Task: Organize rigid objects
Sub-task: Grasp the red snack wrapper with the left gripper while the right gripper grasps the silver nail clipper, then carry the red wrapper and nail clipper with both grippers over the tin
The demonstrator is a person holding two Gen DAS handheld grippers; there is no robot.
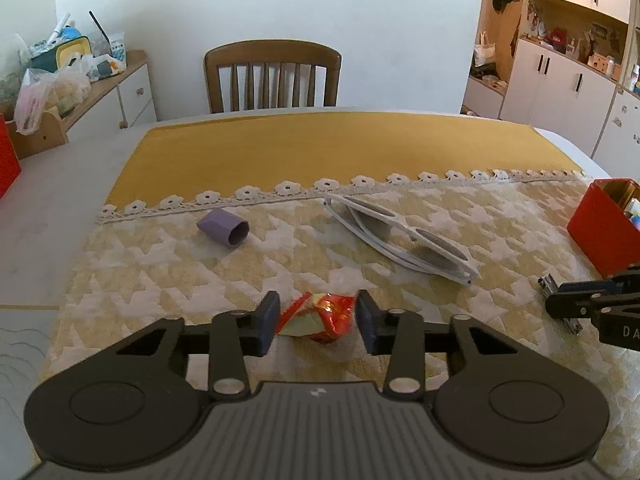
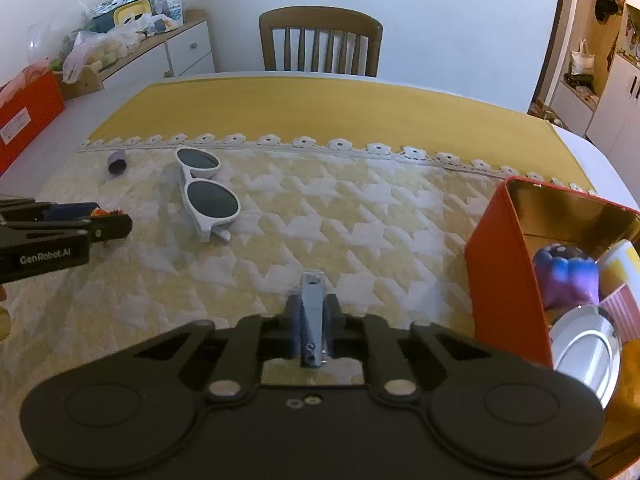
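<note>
Right tongs [image 2: 314, 312] clamped on nail clipper [image 2: 313, 316], red tin [image 2: 504, 264] at 3 o'clock. Left tongs [image 1: 318, 316] apart around red snack wrapper [image 1: 320, 316] on counter [image 1: 48, 208]; white sunglasses [image 1: 400, 236] at 1 o'clock.

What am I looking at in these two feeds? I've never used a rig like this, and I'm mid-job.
Each feed comes from a fisheye camera on a handheld two-finger gripper, looking along its fingers. In the left wrist view, the left gripper is open, with a red snack wrapper between its fingers. In the right wrist view, the right gripper is shut on a metal nail clipper. On the yellow patterned tablecloth lie white sunglasses and a purple cap. The open red tin box at the right already holds several items.
</note>
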